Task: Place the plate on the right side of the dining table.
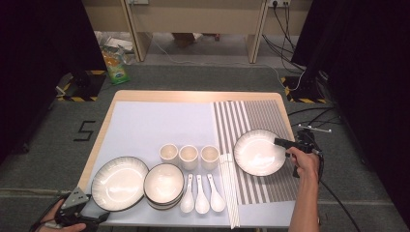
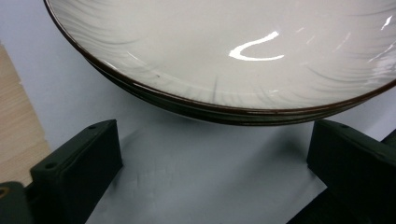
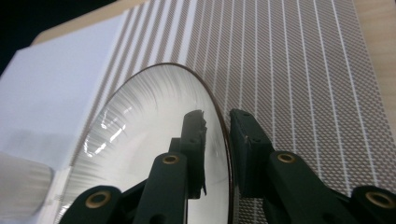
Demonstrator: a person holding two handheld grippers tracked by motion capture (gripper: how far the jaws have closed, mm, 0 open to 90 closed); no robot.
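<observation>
A white plate with a dark rim (image 1: 258,153) lies on the striped placemat (image 1: 261,116) at the right of the table. My right gripper (image 1: 279,142) is shut on its right rim. In the right gripper view one jaw sits inside the plate (image 3: 154,112) and the other outside, with the right gripper (image 3: 217,116) pinching the rim. A second, similar plate (image 1: 118,183) rests on the white mat (image 1: 159,121) at the front left. My left gripper (image 1: 94,218) stands open just short of its near rim. In the left gripper view that plate (image 2: 210,46) lies ahead of the left gripper (image 2: 215,135), with nothing between the jaws.
Stacked bowls (image 1: 164,186) sit beside the left plate. Three cups (image 1: 189,155) stand in a row behind three white spoons (image 1: 201,195). Chopsticks (image 1: 229,191) lie along the placemat's left edge. Cables (image 1: 290,53) run over the floor beyond the table.
</observation>
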